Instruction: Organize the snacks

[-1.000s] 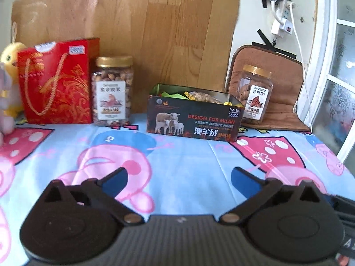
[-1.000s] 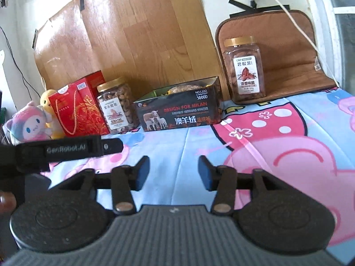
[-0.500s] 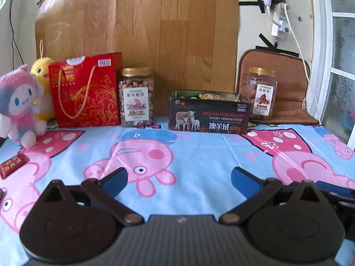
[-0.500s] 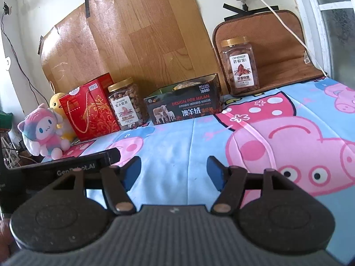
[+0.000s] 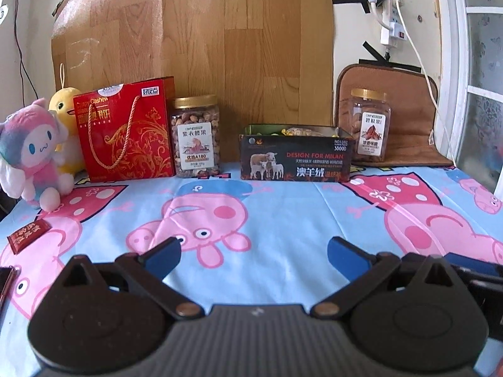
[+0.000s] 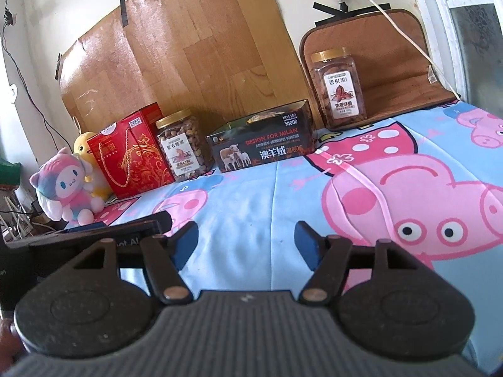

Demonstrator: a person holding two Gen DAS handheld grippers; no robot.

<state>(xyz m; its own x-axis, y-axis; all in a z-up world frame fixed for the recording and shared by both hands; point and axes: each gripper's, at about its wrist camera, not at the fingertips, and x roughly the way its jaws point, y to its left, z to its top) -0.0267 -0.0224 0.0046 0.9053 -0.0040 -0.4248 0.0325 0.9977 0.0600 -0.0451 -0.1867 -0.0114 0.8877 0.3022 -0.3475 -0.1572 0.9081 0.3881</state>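
Along the back of the cartoon-pig cloth stands a row of snacks: a red gift bag (image 5: 125, 132), a gold-lidded jar of nuts (image 5: 196, 136), an open black box (image 5: 295, 160) with wrapped snacks inside, and a second jar (image 5: 371, 125) on a brown mat. A small red packet (image 5: 28, 232) lies near the left edge. My left gripper (image 5: 253, 253) hovers open over the cloth, well short of the row, with nothing between its fingers. My right gripper (image 6: 246, 245) is also empty and its jaws are opening. From the right wrist the box (image 6: 262, 147) and the second jar (image 6: 339, 91) are far ahead.
Two plush toys (image 5: 34, 154) sit at the left end of the row. A wooden board (image 5: 220, 47) leans on the wall behind. A power strip and cable (image 5: 389, 28) hang at the right by a window. The left tool's body (image 6: 94, 238) lies beside my right gripper.
Both grippers have drawn back from the row of snacks, so it looks smaller and the plush toys have come into view. The right gripper's jaws have spread wider.
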